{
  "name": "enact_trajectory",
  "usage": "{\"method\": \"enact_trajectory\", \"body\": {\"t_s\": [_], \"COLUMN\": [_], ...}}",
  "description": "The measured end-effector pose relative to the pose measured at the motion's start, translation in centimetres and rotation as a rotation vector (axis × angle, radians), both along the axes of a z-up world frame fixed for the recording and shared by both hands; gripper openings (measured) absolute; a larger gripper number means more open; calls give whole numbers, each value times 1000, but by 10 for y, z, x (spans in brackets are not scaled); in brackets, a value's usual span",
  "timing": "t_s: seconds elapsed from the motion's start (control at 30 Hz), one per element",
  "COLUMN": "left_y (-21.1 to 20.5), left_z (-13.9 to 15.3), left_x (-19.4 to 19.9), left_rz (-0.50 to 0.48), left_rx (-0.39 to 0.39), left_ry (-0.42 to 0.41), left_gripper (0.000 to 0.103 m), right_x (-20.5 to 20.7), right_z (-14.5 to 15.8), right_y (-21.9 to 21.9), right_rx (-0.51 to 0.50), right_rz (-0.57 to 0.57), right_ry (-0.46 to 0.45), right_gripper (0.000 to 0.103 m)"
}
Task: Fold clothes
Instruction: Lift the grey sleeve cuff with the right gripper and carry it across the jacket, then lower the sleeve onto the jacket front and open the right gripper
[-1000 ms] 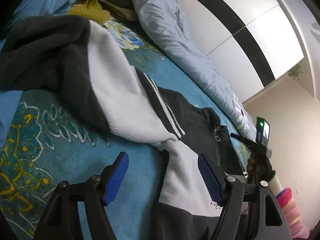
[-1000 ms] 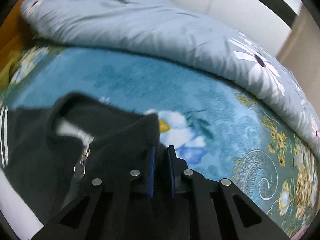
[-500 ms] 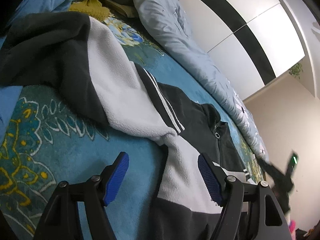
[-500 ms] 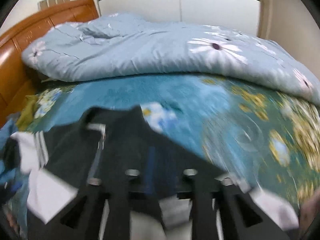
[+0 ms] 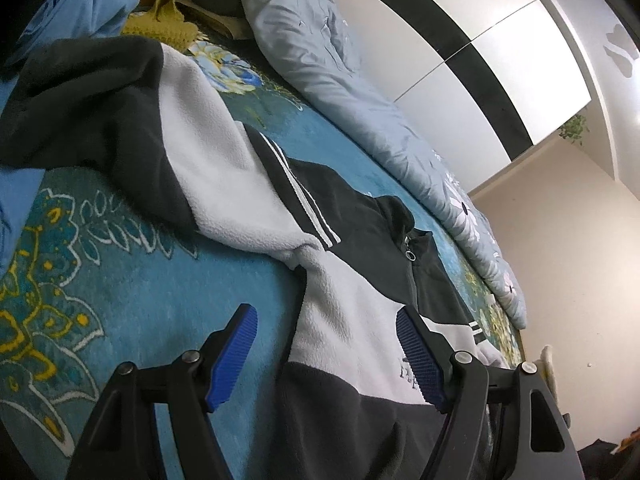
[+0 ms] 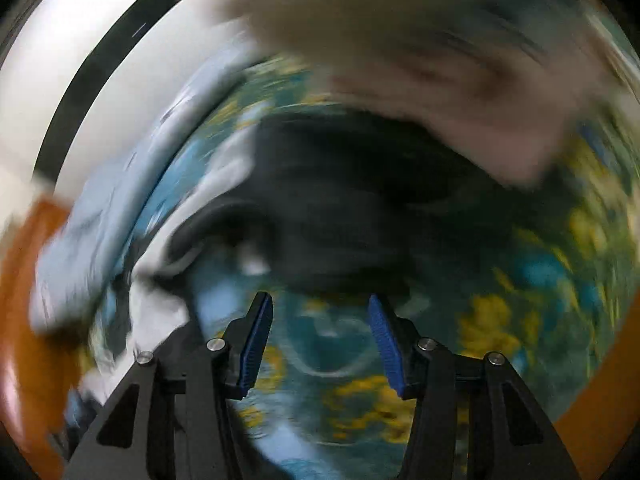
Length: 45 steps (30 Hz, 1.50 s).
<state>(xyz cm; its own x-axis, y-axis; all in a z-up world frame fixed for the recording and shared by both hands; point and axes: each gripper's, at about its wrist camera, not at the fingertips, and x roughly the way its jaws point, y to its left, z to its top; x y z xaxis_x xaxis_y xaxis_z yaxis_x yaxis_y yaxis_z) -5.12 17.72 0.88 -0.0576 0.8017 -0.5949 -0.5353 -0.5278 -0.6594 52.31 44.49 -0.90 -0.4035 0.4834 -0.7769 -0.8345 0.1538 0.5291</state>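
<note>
From the left wrist view, the left gripper [image 5: 324, 350] hangs with its jaws wide apart, holding nothing, just over the side of the black-and-white fleece jacket [image 5: 352, 248] spread on the floral bedspread [image 5: 120, 280]. One sleeve [image 5: 168, 136] still sprawls off toward the blue garment [image 5: 84, 20]. A second ago the other gripper was pinching the collar; it has let go, and the collar [image 5: 400, 216] now lies flat, so I'd judge the jacket laid out and ready for folding. The rolled duvet [image 5: 360, 92] hems in the far side; bare bedspread lies near.

The right wrist view is badly smeared. The right gripper [image 6: 316, 344] is now spread open and empty over the bedspread [image 6: 360, 380], dark jacket cloth [image 6: 340, 200] just beyond its tips.
</note>
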Motion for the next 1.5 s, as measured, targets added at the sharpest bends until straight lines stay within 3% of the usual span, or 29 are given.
{"method": "enact_trajectory", "body": {"t_s": [0.07, 0.3, 0.33, 0.37, 0.43, 0.6, 0.7, 0.83, 0.97, 1.07, 1.27, 1.5], "left_y": [-1, -6, -5, -5, -6, -12, -14, -15, -18, -24, -34, -43], "left_z": [-2, -8, -8, -9, -11, -12, -13, -11, -12, -11, -6, -4], "left_x": [-1, -6, -6, -6, -9, -16, -19, -18, -20, -23, -27, -33], "left_rz": [3, 15, 14, 13, 15, 42, 47, 43, 55, 70, 89, 101], "left_rx": [4, 17, 17, 16, 9, 14, 27, 35, 27, 40, 76, 99], "left_ry": [-9, -40, -41, -43, -48, -52, -64, -62, -62, -70, -74, -81], "left_gripper": [76, 76, 76, 76, 76, 76, 76, 76, 76, 76, 76, 77], "right_x": [13, -1, -6, -13, -24, -63, -86, -138, -232, -322, -461, -530], "right_z": [-12, -8, -6, -1, 13, 116, 177, 225, 247, 234, 150, 43], "right_y": [2, 20, 22, 26, 35, 52, 73, 92, 65, 33, -29, -57], "right_rx": [-18, 73, 80, 87, 109, 352, 468, 534, 663, 729, 654, 507], "right_rz": [-74, -119, -115, -98, -52, 37, 56, 102, 297, 503, 842, 988], "right_ry": [86, 135, 112, 74, 58, -270, -417, -457, -514, -580, -528, -534], "right_gripper": [52, 50, 43, 13, 12, 11, 11, 11, 11, 12, 11, 12]}}
